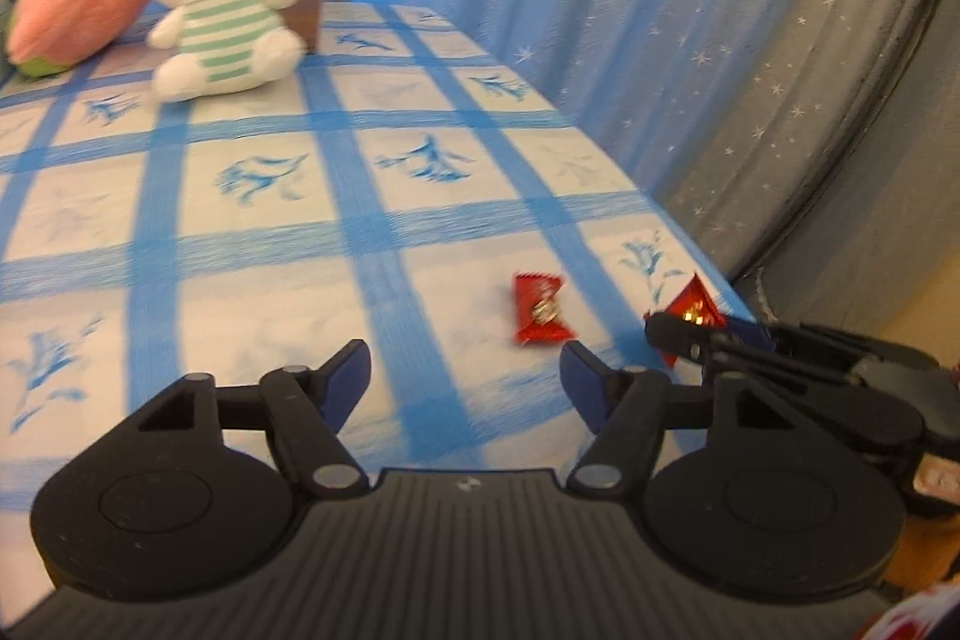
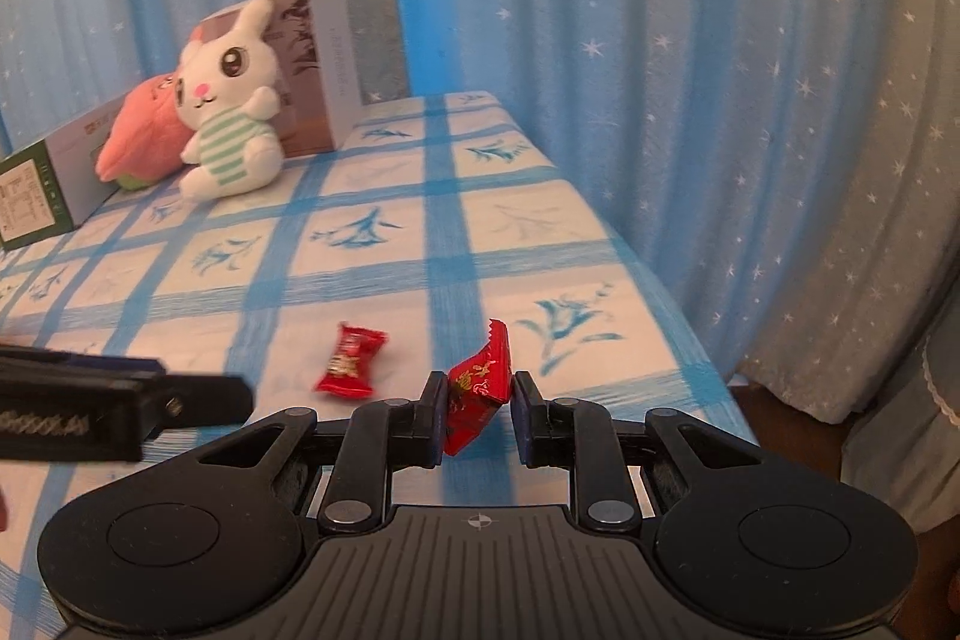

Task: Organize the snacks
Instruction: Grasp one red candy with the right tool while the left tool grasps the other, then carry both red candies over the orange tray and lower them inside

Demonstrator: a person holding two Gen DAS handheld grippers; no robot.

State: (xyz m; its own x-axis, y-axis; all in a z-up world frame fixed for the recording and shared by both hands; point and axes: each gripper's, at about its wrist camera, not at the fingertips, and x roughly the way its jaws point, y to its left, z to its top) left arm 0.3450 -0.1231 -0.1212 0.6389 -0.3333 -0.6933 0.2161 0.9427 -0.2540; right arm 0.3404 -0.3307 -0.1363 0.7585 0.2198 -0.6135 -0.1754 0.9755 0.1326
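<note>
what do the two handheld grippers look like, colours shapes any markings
Both match: matte black plastic, a ribbed grey-black centre plate with a small white mark, two round discs at the sides, and black linkage bars with silver rivets. The left gripper has dark blue pads on its fingertips, as does the right gripper. Seen side-on from the right wrist view, the left gripper carries white lettering too blurred to read. No cables or sleeves show.

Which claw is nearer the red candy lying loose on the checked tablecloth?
Left. The left claw stands open just short of the loose red candy, nothing between its fingers. The right claw sits off to the side, shut on another red candy.
</note>
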